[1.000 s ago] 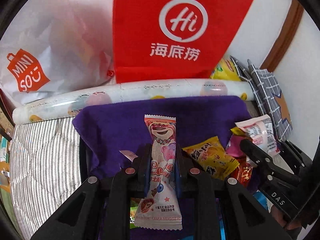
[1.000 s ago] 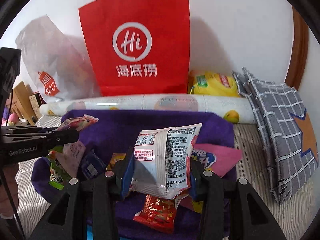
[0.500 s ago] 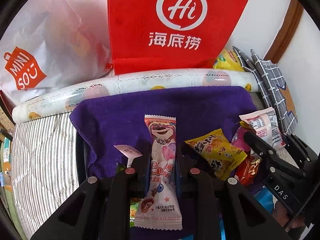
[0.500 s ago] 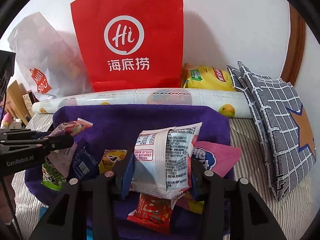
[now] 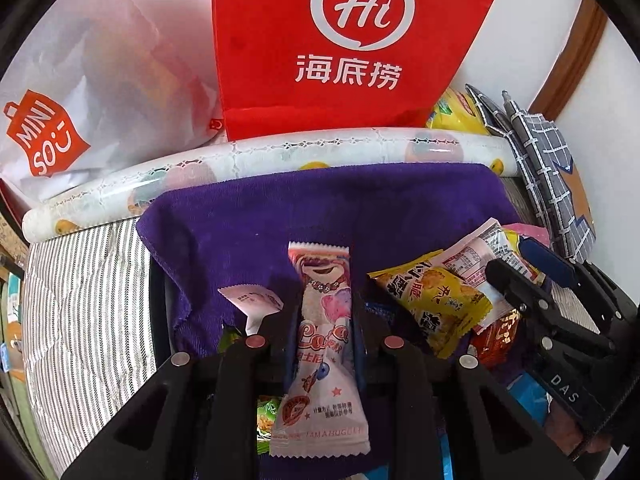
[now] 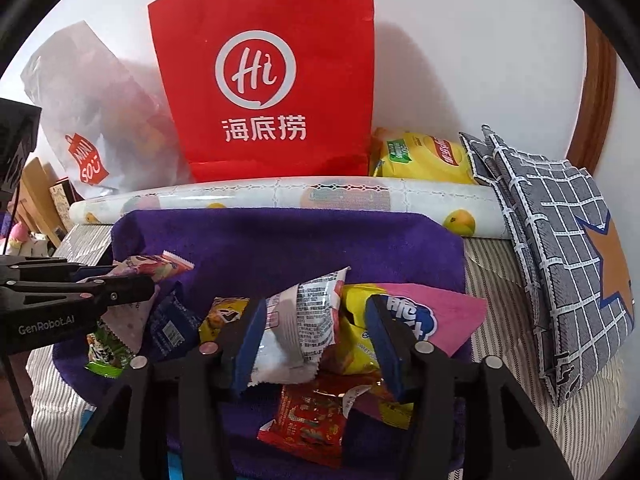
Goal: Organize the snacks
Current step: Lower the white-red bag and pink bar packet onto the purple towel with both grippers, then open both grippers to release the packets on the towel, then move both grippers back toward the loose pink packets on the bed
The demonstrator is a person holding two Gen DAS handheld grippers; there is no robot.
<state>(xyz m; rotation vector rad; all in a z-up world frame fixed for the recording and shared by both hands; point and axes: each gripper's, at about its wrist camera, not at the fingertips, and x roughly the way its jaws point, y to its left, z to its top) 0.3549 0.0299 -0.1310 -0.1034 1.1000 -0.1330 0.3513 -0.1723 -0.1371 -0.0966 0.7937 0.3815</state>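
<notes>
- The left tool (image 5: 324, 320) is clamped narrowly on a long pink foil snack bar printed with a cartoon bear (image 5: 322, 344), which stands lengthwise between the two fingers above the purple terry cloth (image 5: 360, 204).
- The right tool (image 6: 318, 338) stands wide; a white foil packet with printed text (image 6: 308, 320) lies loose in the gap, leaning against the left blue pad, with clear space to the right pad.
- Below that packet lies a red crinkled foil snack packet (image 6: 308, 428); just beside it are a yellow snack bag (image 6: 358, 336) and a flat pink packet with a blue and white logo (image 6: 436, 316).
- A yellow packet with black characters (image 5: 436, 300) rests on the cloth between the two tools.
- A dark blue packet (image 6: 170, 324) and a green packet (image 6: 106, 354) lie at the cloth's left edge, near the left tool.
- The cloth is spread on a striped grey and white mattress (image 5: 84, 304).
- Behind the cloth lies a rolled white sheet printed with fruit (image 6: 280, 196), and behind that stand a red paper bag with a white Hi logo (image 6: 264, 72) and a white plastic bag with a red Miniso mark (image 5: 80, 92).
- A grey checked fabric cushion with an orange star (image 6: 560, 232) leans at the right.
</notes>
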